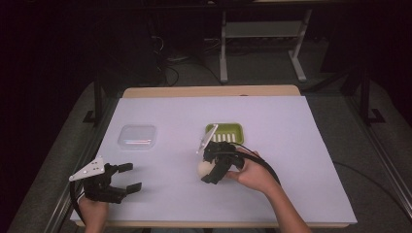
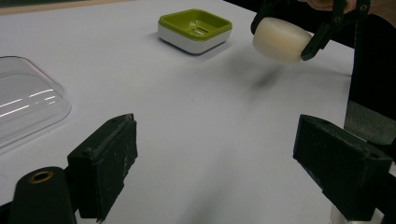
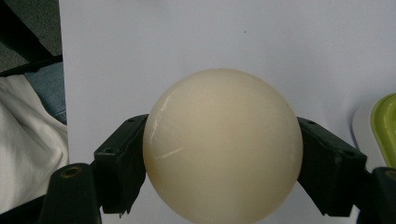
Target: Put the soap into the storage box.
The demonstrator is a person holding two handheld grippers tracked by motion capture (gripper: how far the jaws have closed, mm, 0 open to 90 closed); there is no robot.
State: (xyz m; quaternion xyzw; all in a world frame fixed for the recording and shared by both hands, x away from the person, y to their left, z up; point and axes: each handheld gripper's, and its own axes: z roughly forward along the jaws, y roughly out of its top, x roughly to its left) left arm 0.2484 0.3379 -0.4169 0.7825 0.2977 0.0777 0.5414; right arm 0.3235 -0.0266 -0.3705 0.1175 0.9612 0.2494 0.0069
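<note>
**A:** How far along are you, judging by the table?

**B:** About halfway, I'd say. Your right gripper (image 1: 212, 171) has its jaws clamped on the round, cream-white bar of soap (image 1: 204, 168), one jaw on each side of it, and the left gripper view shows it held clear of the white table sheet (image 1: 291, 160). The lift looks done. What's left is to carry it to the lime-green soap dish with the white base (image 1: 224, 132) and set it inside, and probably to cover it with the clear plastic lid (image 1: 137, 136) afterwards.

**A:** Where's the soap relative to that dish?

**B:** Just on your near side of the dish and slightly to its left, close but not over it. The dish looks empty.

**A:** And your other hand?

**B:** Your left gripper (image 1: 127, 177) hangs with jaws spread wide, gripping nothing, well to the left of the dish and nearer you. The lid lies left of the dish, untouched.
</note>
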